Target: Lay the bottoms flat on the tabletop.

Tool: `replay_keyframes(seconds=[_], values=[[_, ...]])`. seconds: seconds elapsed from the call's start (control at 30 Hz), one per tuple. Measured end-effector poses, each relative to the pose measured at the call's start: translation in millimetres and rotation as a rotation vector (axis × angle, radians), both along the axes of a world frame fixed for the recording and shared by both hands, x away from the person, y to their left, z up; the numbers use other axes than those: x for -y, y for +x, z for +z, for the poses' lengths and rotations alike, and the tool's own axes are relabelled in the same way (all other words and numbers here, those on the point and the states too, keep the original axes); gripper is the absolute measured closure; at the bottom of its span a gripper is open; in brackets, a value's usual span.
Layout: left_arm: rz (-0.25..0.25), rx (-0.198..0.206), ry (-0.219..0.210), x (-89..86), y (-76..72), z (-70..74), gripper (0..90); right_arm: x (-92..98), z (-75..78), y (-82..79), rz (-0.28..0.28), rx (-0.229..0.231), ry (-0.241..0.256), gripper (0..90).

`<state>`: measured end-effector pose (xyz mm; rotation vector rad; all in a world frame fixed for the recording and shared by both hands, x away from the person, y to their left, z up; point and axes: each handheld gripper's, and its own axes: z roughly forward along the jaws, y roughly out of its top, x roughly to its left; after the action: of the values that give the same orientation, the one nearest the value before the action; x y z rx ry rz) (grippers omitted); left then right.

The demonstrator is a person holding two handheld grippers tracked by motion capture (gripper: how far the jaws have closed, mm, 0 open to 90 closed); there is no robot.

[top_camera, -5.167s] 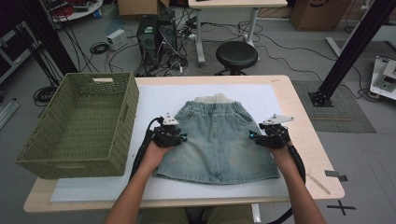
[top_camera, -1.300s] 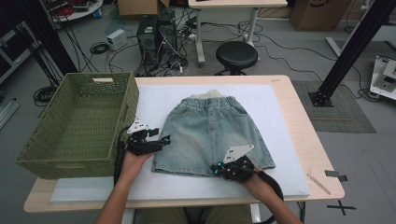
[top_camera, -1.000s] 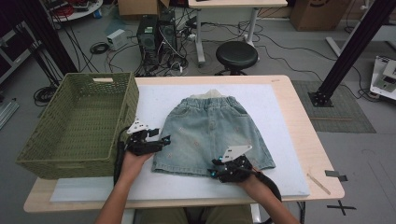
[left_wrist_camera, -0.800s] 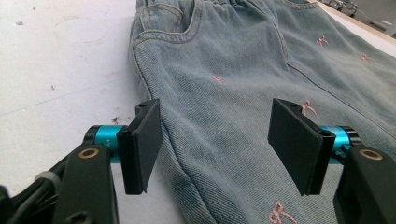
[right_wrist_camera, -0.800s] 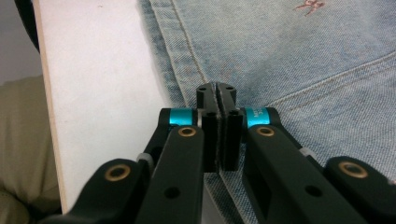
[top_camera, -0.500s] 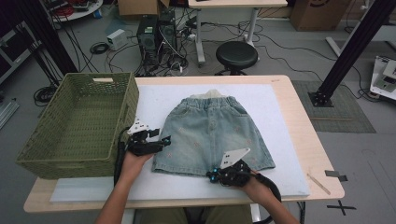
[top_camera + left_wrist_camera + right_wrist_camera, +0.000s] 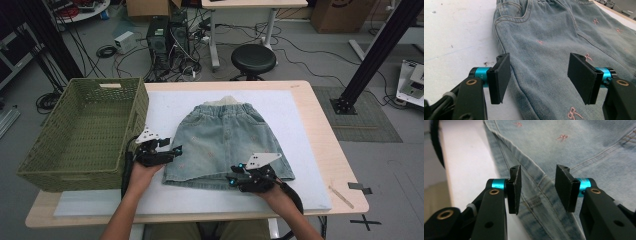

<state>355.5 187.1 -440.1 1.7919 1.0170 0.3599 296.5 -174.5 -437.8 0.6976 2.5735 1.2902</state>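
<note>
- The right tool sits near the desk's front edge, at the hem of the skirt; its jaws stand partly apart, one on each side of the hem fold, and hold nothing.
- In the right gripper view the right tool has the hem seam running between its jaws, with the white mat to its left.
- The left tool lies at the skirt's left side edge, a little farther from the front; its jaws gape wide and grip nothing.
- In the left gripper view the left tool straddles the skirt's side seam, one jaw over the mat, the other over denim with small pink bows.
- The skirt lies flat on the mat at the desk's middle, waistband toward the far edge.
- A green basket stands on the desk's left side, just beside the left tool.
</note>
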Motion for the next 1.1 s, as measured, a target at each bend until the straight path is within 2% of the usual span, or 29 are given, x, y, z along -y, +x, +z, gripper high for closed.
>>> replay_keyframes(seconds=[0.1,0.13,0.17,0.23,0.27,0.33,0.47,0.53,0.63,0.7,0.83,0.97,1.03,1.07,1.1], values=[[-0.001,-0.001,0.002,0.0,0.1,0.0,35.1,-3.6,-3.3,-1.9,0.028,0.018,-0.039,56.8],[0.0,-0.001,-0.001,-0.2,0.1,0.1,35.1,-4.9,-3.4,-3.4,0.033,0.047,-0.063,57.6],[0.001,0.0,-0.002,-0.6,0.0,0.3,35.1,-5.2,-2.1,-5.0,0.035,0.076,-0.066,57.7],[0.003,0.0,-0.002,-1.2,-0.1,0.3,35.1,-4.3,2.3,-6.7,0.038,0.098,-0.031,57.7],[0.002,-0.001,0.0,-1.5,0.1,0.2,35.1,-4.2,3.7,-6.5,0.037,0.096,-0.026,57.7],[0.002,-0.002,-0.002,-1.6,0.1,0.1,35.1,-5.7,1.9,-5.5,0.043,0.092,-0.05,57.7],[0.0,-0.002,-0.004,-1.8,0.1,0.1,35.1,-10.1,-6.0,-5.8,0.095,0.027,-0.073,59.7],[0.0,-0.004,-0.004,-1.7,0.2,-0.1,35.1,-11.2,-7.4,-5.9,0.11,0.013,-0.084,60.0],[-0.004,-0.008,-0.002,-1.3,0.3,-0.6,35.1,-12.0,-10.2,-6.6,0.119,0.02,-0.12,66.5],[-0.004,-0.011,-0.003,-1.3,0.5,-1.0,35.1,-11.3,-9.8,-5.7,0.118,0.028,-0.117,76.3],[-0.003,-0.01,-0.002,-1.8,0.5,-0.6,35.1,-13.4,-9.0,-7.5,0.123,0.056,-0.138,85.4],[0.002,-0.012,-0.003,-3.0,0.0,-0.2,35.1,-9.7,-6.9,-9.8,0.184,0.035,-0.105,85.8],[0.006,-0.018,-0.002,-2.8,0.2,-1.0,35.1,-8.2,-7.5,-10.2,0.192,0.02,-0.095,85.4],[0.006,-0.019,-0.001,-2.5,0.0,-1.3,35.1,-8.2,-7.4,-9.7,0.187,0.015,-0.092,82.5],[0.005,-0.02,-0.001,-2.1,-0.3,-1.2,35.1,-8.0,-7.2,-8.5,0.177,0.009,-0.086,73.0]])
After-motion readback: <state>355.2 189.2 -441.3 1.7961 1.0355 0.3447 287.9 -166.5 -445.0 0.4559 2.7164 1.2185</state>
